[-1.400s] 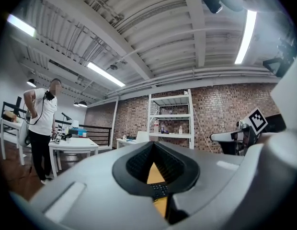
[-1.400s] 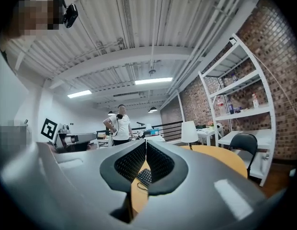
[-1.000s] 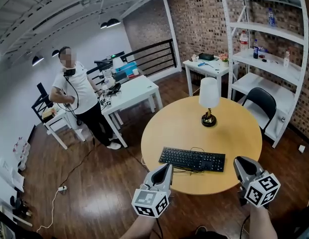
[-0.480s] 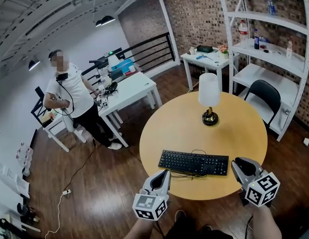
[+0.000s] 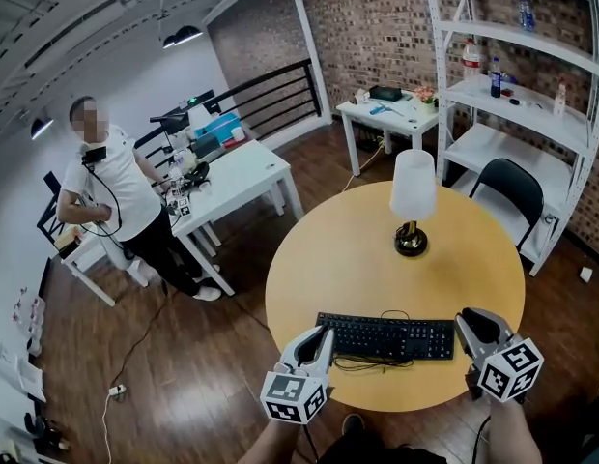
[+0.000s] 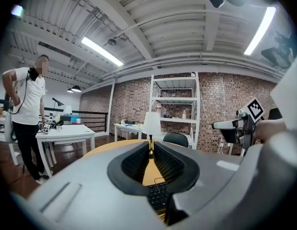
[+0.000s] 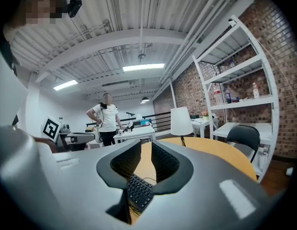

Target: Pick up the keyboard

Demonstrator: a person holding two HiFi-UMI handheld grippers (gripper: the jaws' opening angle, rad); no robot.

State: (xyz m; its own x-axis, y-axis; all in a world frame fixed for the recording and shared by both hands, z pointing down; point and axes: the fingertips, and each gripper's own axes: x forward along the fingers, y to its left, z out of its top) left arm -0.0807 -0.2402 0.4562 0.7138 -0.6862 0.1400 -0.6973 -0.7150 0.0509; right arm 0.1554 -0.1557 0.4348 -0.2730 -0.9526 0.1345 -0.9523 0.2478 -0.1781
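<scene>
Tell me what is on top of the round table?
A black keyboard with its thin cable, and a white-shaded lamp. The left hand-held gripper and right hand-held gripper cover bits of the table's near edge.

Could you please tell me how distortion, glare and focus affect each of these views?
Head view: fisheye bows the white shelf uprights; light is even and detail sharp. Left gripper view: dark vignetted corners, the ceiling strip light blows out, the foreground is soft. Right gripper view: same vignette, keyboard fairly sharp.

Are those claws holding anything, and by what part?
Nothing is held. The left claw is shut and empty, the right claw slightly open; neither grips the keyboard.
</scene>
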